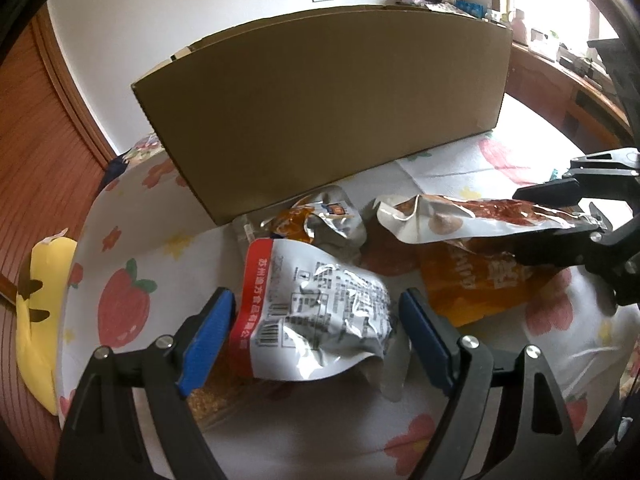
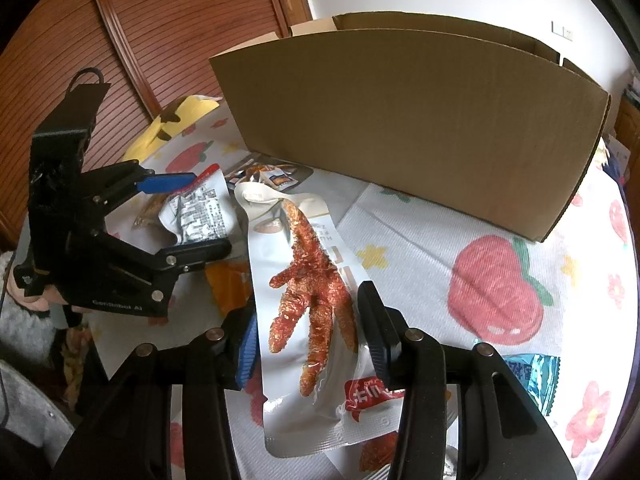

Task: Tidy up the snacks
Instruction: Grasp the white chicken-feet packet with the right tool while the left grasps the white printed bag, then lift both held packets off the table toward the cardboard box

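Note:
A large open cardboard box [image 1: 328, 104] stands at the back of the table; it also shows in the right wrist view [image 2: 412, 120]. My left gripper [image 1: 316, 320] is open around a silver and red snack pouch [image 1: 316, 308] lying on the cloth; the pouch also shows in the right wrist view [image 2: 196, 216]. My right gripper [image 2: 308, 332] is shut on a white chicken-foot snack pack [image 2: 308, 288] and holds it above the table; the pack also shows in the left wrist view [image 1: 472, 216], with the right gripper [image 1: 560, 216] on it.
An orange packet [image 1: 476, 284] lies under the held pack. A silver and orange pouch [image 1: 320, 220] sits by the box front. A yellow item [image 1: 36, 312] lies at the table's left edge. A blue wrapper [image 2: 532, 372] lies at right. The strawberry cloth [image 1: 124, 304] covers the table.

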Demonstrator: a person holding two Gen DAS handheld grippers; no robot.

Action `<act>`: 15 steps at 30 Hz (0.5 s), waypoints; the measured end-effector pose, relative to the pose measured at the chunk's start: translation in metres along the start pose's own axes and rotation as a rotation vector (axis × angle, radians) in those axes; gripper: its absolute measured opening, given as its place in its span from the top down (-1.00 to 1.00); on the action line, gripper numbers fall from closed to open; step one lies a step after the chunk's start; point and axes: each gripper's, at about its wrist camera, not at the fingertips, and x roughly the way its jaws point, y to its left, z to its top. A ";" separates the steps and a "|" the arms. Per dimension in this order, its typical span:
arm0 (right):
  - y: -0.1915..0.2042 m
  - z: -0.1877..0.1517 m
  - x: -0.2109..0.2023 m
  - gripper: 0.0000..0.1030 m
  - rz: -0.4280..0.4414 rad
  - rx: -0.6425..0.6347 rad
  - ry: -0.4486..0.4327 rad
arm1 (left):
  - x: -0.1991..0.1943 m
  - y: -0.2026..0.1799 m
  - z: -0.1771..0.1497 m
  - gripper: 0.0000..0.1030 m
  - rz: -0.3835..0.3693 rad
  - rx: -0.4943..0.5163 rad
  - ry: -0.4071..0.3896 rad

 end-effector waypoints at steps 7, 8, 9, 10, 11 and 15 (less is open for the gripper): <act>0.000 0.001 0.001 0.11 -0.001 -0.004 0.010 | -0.001 -0.001 -0.006 -0.50 -0.009 0.015 -0.028; 0.000 0.001 0.001 0.11 -0.001 -0.004 0.011 | -0.003 0.000 -0.007 -0.47 -0.009 0.017 -0.031; 0.000 0.001 0.001 0.11 -0.001 -0.003 0.011 | -0.004 0.000 -0.007 -0.39 -0.009 0.018 -0.028; 0.000 0.002 0.002 0.11 -0.001 -0.002 0.012 | -0.006 0.000 -0.008 -0.22 -0.012 0.018 -0.031; 0.000 0.002 0.002 0.11 0.000 -0.001 0.013 | -0.008 0.001 -0.009 -0.15 -0.011 0.015 -0.035; 0.000 0.003 0.003 0.11 -0.002 0.001 0.017 | -0.017 0.006 -0.012 0.13 -0.042 -0.009 -0.048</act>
